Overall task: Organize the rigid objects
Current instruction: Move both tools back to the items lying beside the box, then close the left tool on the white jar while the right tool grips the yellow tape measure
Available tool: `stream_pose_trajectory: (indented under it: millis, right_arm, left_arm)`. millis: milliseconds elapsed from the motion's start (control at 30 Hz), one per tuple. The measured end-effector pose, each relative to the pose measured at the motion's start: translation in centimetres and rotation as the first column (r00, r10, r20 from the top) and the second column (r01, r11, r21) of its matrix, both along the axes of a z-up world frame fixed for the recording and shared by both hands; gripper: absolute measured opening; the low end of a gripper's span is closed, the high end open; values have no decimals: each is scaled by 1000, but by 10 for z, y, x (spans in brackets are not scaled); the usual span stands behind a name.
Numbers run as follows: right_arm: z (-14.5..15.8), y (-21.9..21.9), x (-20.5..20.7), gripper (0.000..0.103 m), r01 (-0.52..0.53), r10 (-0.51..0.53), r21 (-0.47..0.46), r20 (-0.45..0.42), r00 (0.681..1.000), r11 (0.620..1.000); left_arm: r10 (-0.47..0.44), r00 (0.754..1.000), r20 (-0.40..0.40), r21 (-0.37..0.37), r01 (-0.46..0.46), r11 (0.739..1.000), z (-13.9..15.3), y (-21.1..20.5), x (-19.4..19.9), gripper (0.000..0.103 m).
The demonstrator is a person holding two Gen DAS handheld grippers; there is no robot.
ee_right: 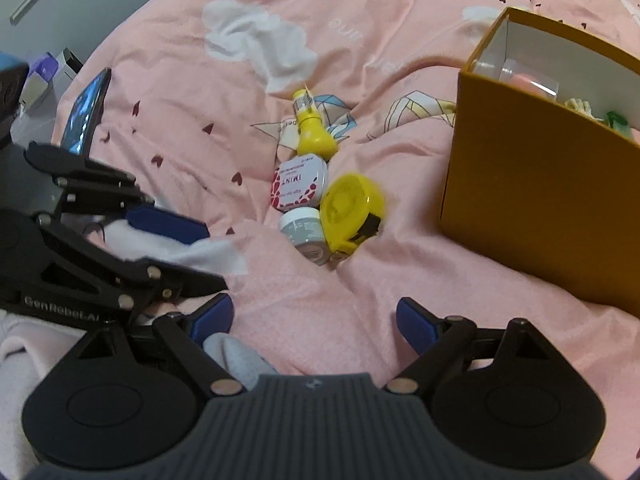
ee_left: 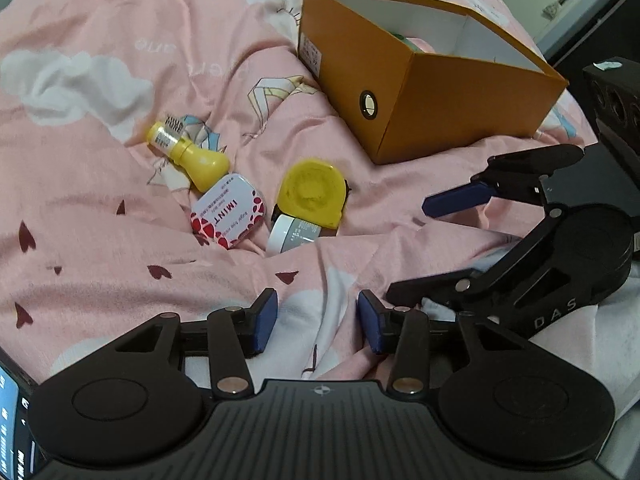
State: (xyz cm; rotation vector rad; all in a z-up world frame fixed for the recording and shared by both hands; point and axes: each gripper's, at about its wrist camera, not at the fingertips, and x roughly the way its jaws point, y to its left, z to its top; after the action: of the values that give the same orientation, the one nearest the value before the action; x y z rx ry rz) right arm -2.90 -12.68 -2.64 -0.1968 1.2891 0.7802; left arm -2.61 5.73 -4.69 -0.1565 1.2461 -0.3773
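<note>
On the pink bedspread lie a yellow bottle (ee_left: 188,152) (ee_right: 311,128), a white and red IMINT tin (ee_left: 228,216) (ee_right: 298,182), a yellow tape measure (ee_left: 312,194) (ee_right: 352,210) and a small white jar (ee_left: 292,234) (ee_right: 306,232), all close together. An open orange box (ee_left: 432,92) (ee_right: 540,208) stands to their right and holds a few items. My left gripper (ee_left: 316,320) is open and empty, short of the pile. My right gripper (ee_right: 314,318) is open and empty too. Each gripper shows in the other's view, at the right (ee_left: 460,200) and at the left (ee_right: 168,220).
A phone (ee_right: 86,112) stands at the bed's left edge, with small boxes (ee_right: 44,76) on a surface beyond it. White fabric (ee_right: 208,256) lies by the left gripper. Dark furniture (ee_left: 616,92) is at the far right.
</note>
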Motion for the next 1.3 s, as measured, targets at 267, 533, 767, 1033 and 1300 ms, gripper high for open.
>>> stream_pose_trajectory:
  millis: [267, 533, 767, 1033, 1300]
  right_arm:
    - [12, 7, 18, 56, -38, 36, 42, 48, 998, 998]
    - [-13, 45, 18, 23, -212, 213, -33, 19, 977, 977]
    - [-32, 45, -2, 16, -214, 211, -44, -53, 976, 976]
    - [-32, 41, -10, 15, -214, 212, -36, -46, 976, 976]
    - [-20, 19, 8, 48, -40, 43, -49, 55, 998, 998]
  left_arm:
    - [-81, 996, -24, -36, 80, 996, 5, -3, -9, 50]
    - [-83, 995, -51, -55, 80, 995, 10, -1, -13, 48]
    - [-28, 1000, 7, -86, 28, 996, 30, 15, 4, 46]
    - [23, 995, 95, 8, -24, 1000, 5, -7, 36, 46]
    - [93, 993, 67, -31, -91, 995, -18, 2, 28, 50]
